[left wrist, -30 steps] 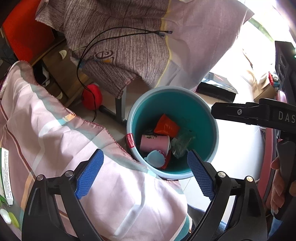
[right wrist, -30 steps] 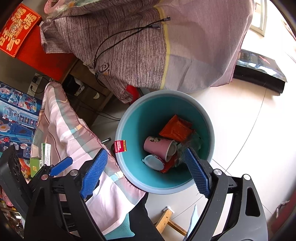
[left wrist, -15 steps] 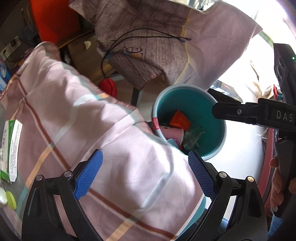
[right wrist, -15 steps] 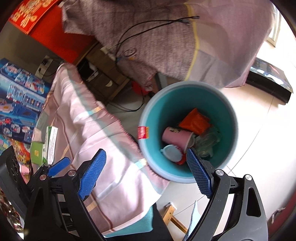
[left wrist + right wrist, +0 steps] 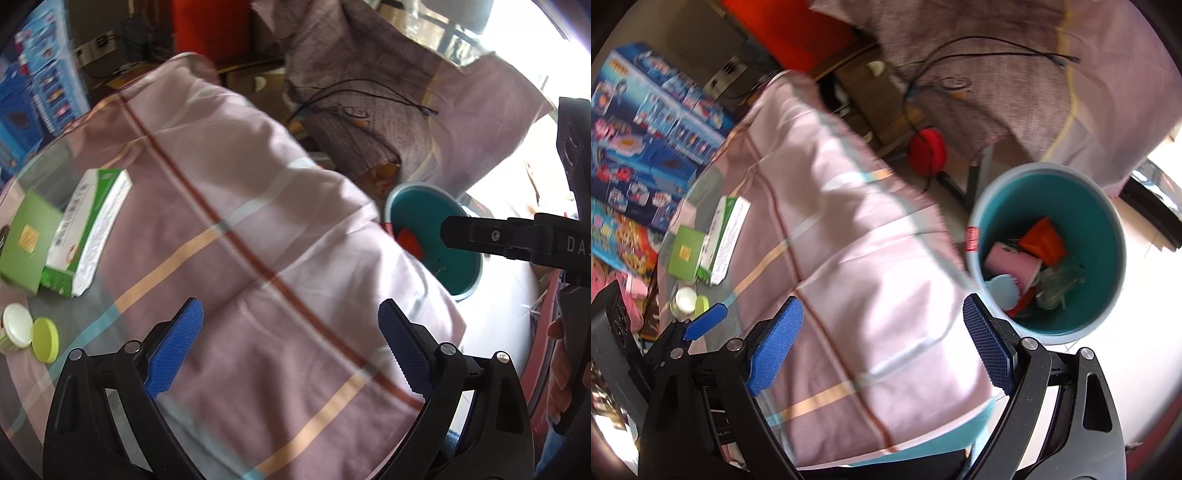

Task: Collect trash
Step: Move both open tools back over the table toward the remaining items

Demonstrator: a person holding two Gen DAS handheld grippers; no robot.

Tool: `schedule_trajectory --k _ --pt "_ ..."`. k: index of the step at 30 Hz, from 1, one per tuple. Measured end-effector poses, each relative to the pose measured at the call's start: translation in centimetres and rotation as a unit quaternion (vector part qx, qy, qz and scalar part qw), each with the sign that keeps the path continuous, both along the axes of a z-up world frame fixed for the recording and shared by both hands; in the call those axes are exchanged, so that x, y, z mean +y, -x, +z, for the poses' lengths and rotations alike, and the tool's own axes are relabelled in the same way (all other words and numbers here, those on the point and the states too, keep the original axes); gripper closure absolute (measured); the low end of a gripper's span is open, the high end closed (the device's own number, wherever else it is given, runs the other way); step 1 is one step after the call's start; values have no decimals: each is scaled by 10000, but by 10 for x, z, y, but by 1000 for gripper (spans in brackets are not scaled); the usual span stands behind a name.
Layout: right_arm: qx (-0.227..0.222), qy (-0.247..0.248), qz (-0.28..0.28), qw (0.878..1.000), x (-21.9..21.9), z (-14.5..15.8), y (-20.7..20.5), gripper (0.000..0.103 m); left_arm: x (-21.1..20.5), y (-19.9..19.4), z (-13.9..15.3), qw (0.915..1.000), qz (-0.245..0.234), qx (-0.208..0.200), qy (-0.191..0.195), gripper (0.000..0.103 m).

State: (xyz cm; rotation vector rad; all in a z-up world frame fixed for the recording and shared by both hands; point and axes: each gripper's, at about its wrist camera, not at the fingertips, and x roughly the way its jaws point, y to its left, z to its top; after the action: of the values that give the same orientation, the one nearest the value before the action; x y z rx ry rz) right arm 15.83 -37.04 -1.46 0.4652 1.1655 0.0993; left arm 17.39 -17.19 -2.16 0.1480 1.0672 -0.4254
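Both claws, the left gripper and right gripper, hang released and empty, having swung from the teal bin, now at two o'clock, over the checked cloth.

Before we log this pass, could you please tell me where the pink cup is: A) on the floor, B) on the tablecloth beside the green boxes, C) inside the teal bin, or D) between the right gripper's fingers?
C: the pink cup lies inside the teal bin among other trash.

Bright daylight glares from the right; motion blur, fisheye-bent dark edges.
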Motion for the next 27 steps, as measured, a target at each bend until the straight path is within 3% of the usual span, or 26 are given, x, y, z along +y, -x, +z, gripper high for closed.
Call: schedule_trajectory --k 14,27 --pt "32 240 995 9947 132 16 -17 19 149 17 -2 9921 1235 -66 189 7" --pt "254 564 2148 9747 274 4 -37 19 321 36 -25 9676 2518 -3 173 7"
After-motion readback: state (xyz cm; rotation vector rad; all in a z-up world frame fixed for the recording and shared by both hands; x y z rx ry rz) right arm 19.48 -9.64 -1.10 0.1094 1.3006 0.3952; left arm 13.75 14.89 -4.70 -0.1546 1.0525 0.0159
